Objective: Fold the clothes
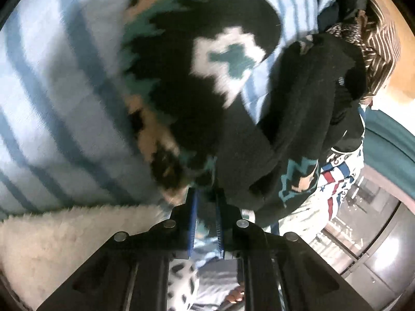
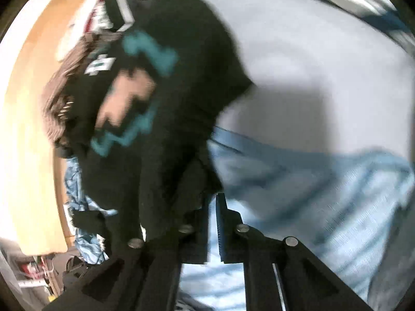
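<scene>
Both grippers, left (image 1: 206, 194) and right (image 2: 213, 199), pinch the black teal-patterned knit sweater (image 1: 233, 119); lift-and-spread stage, next needs even tension.

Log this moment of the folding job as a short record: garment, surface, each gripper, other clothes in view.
garment: black knit sweater with teal, tan and white pattern, bunched, not yet folded
surface: light blue striped bedsheet
left gripper: jaws nearly together, pinching the sweater's edge
right gripper: jaws nearly together at the black fabric; grip looks likely, blurred
other clothes: white fleece beside the left gripper; brown striped garment and white printed garment at the far side
image quality: both views motion-blurred
</scene>
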A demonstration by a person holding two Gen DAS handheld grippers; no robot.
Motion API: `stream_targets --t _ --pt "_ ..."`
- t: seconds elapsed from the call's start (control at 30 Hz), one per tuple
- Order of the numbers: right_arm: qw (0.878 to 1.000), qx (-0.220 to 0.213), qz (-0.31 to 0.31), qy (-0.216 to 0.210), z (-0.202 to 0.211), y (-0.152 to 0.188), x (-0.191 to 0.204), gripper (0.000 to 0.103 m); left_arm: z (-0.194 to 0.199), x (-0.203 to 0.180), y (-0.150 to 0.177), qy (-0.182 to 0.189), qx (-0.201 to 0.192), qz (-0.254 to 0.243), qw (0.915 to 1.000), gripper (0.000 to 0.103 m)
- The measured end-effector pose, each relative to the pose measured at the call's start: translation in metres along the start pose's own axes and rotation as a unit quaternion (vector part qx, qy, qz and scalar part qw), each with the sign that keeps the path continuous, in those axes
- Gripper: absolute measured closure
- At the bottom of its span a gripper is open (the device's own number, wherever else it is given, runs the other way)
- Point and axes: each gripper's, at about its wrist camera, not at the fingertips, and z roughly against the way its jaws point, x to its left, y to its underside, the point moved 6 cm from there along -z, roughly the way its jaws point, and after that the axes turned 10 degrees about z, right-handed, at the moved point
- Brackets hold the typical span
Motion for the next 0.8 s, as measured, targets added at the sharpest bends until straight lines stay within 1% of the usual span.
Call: stream_targets --t 0.03,0.07,0.1,0.13,0.17,0.2,0.23,0.27,0.33,0.37,0.43,0.47,0.5,0.57,0.63,0.67,0.7,0.73,0.8 --pt "1.000 0.009 -0.012 -0.019 0.003 0.004 -0.001 0.092 0.004 0.002 0.003 -0.006 -0.003 0.003 1.0000 0.089" --pt "0.999 0.013 -0.021 -0.036 0.007 0.006 -0.001 0.081 0.008 0.004 0.007 -0.012 -0.006 0.008 0.9999 0.089" --pt "0.998 0.011 -0.029 -0.054 0.013 0.006 0.004 0.073 0.015 0.007 0.012 -0.010 -0.003 0.028 0.9996 0.089" --pt "0.997 0.004 -0.033 -0.075 0.022 0.003 0.013 0.059 0.021 0.005 0.016 0.009 0.002 0.044 0.9990 0.085" --pt "0.995 -0.005 -0.035 -0.097 0.030 -0.001 0.025 0.055 0.029 0.004 0.020 0.028 0.005 0.059 0.9978 0.079" --pt "0.992 -0.009 -0.026 -0.120 0.040 -0.004 0.041 0.054 0.041 0.001 0.026 0.057 0.001 0.070 0.9959 0.056" --pt "0.989 -0.011 -0.010 -0.145 0.049 -0.006 0.062 0.053 0.054 -0.002 0.031 0.086 -0.003 0.079 0.9932 0.025" --pt "0.986 -0.011 0.008 -0.167 0.058 -0.008 0.083 0.053 0.067 -0.004 0.036 0.115 -0.009 0.082 0.9899 0.018" --pt "0.977 -0.006 0.043 -0.207 0.074 -0.011 0.126 0.052 0.096 -0.006 0.048 0.173 -0.012 0.084 0.9812 0.018" --pt "0.973 -0.002 0.059 -0.225 0.084 -0.014 0.147 0.052 0.111 -0.007 0.055 0.203 -0.013 0.087 0.9754 0.018" --pt "0.962 0.008 0.089 -0.259 0.104 -0.018 0.190 0.051 0.138 -0.011 0.070 0.263 -0.008 0.113 0.9580 0.018" --pt "0.957 0.014 0.104 -0.272 0.113 -0.017 0.212 0.050 0.153 -0.011 0.076 0.284 -0.012 0.119 0.9515 0.018" --pt "0.952 0.018 0.120 -0.283 0.123 -0.013 0.234 0.049 0.172 -0.015 0.081 0.302 -0.025 0.116 0.9460 0.018" --pt "0.939 0.014 0.155 -0.305 0.151 -0.001 0.269 0.042 0.205 -0.017 0.091 0.322 -0.053 0.098 0.9403 0.018" --pt "0.930 0.002 0.184 -0.320 0.170 0.012 0.292 0.039 0.232 -0.018 0.105 0.338 -0.079 0.076 0.9349 0.018" --pt "0.925 -0.005 0.196 -0.326 0.178 0.019 0.303 0.037 0.240 -0.013 0.111 0.340 -0.083 0.070 0.9340 0.018" --pt "0.919 -0.005 0.205 -0.337 0.185 0.028 0.311 0.036 0.245 -0.005 0.118 0.339 -0.079 0.066 0.9349 0.018" --pt "0.913 0.004 0.204 -0.353 0.188 0.036 0.315 0.035 0.247 0.002 0.122 0.341 -0.070 0.065 0.9353 0.018" --pt "0.905 0.037 0.187 -0.381 0.181 0.049 0.317 0.035 0.249 0.013 0.127 0.351 -0.049 0.068 0.9324 0.018"
